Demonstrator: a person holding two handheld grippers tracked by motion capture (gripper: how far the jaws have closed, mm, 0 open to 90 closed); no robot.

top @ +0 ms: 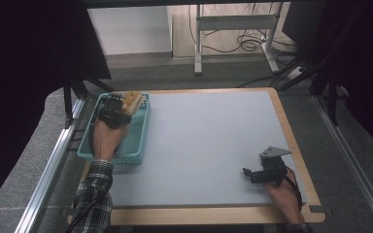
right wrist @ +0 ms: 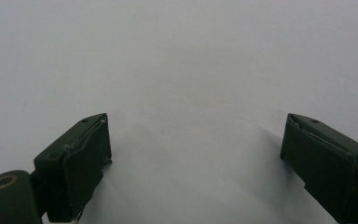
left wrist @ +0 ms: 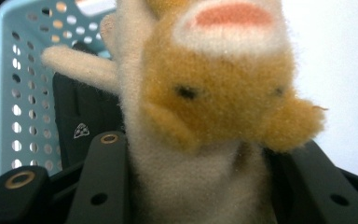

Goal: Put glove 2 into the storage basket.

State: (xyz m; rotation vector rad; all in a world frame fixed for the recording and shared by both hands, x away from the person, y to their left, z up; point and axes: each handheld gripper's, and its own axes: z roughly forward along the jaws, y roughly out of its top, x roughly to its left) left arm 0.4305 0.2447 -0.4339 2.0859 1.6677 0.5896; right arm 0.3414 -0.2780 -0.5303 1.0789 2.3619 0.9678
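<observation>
**Left gripper pinching a plush toy over the teal basket**

Left gripper [top: 119, 108] clamped on a plush toy [top: 133, 100], held at the far end of the teal basket [top: 135, 151], at the table's left edge. Seen from the left gripper view: both black jaws pressed into the pale, fuzzy body of the toy [left wrist: 200, 154], tan head and pink patch hanging beyond the jaw tips. Gripped low on the soft body rather than on a limb, probably so that the stuffing bunches between the pads and does not slip. Basket wall [left wrist: 14, 93] close behind, perforated, with a dark object [left wrist: 77, 116] lying inside below the toy; too dim to name. Whether the toy is going in or coming out of the basket cannot be told; either way, kept above the rim so it clears the wall.

Wide blue-grey table [top: 209, 145], bare across its middle, wooden border around it. Left forearm in a plaid sleeve [top: 94, 194] reaching in along the basket's length.

Right gripper [top: 252, 175] parked low at the near right corner, well apart from the basket. Jaws spread wide, nothing between them but table surface [right wrist: 191, 70]. Likely resting out of the way, ready for a later pick.
</observation>
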